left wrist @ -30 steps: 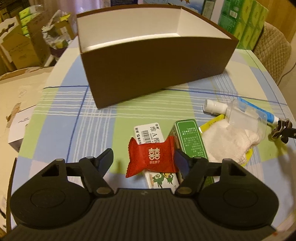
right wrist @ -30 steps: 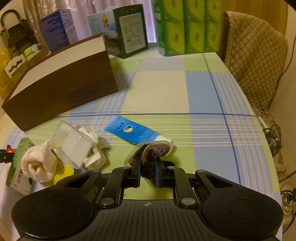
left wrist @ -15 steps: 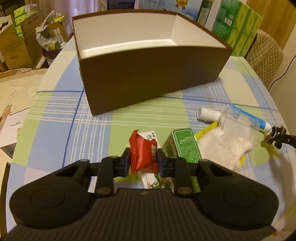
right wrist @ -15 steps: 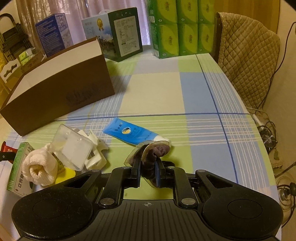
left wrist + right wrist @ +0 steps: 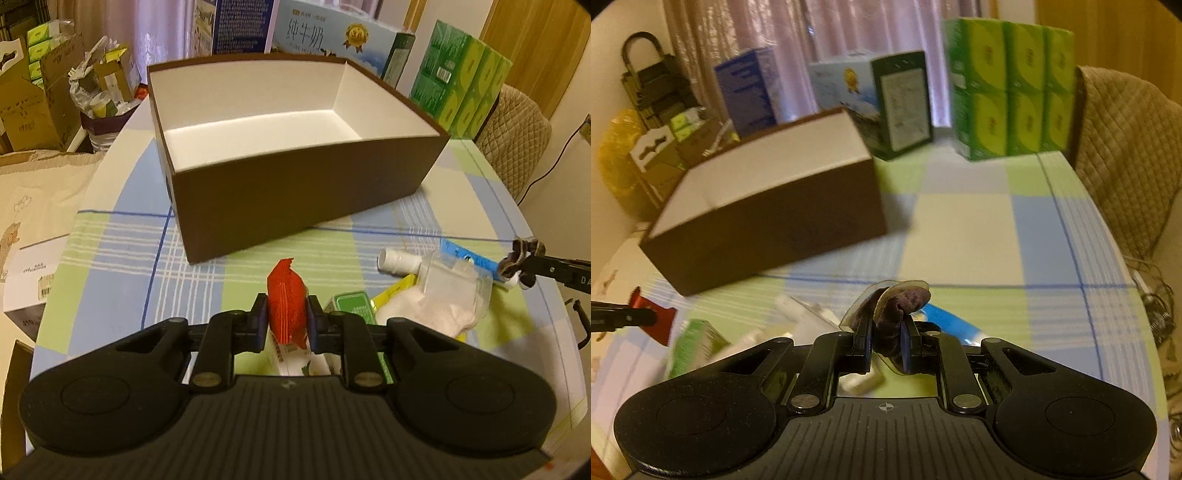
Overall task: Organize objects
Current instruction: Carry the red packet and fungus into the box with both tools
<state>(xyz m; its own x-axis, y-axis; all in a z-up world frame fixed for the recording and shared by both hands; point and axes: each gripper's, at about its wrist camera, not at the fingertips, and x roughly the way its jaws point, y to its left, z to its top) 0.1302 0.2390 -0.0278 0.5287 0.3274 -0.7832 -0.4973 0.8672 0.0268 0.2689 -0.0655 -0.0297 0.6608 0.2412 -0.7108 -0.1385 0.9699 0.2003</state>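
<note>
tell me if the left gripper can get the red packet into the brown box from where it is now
Probably yes. The left gripper is shut on the red packet, and the brown box sits straight ahead, its top open and its inside bare. Only its near wall stands between them, so the packet must clear that first.

"纯牛奶" is printed on the pale blue cardboard milk carton (image 5: 325, 38) behind the brown open box (image 5: 295, 192).
</note>
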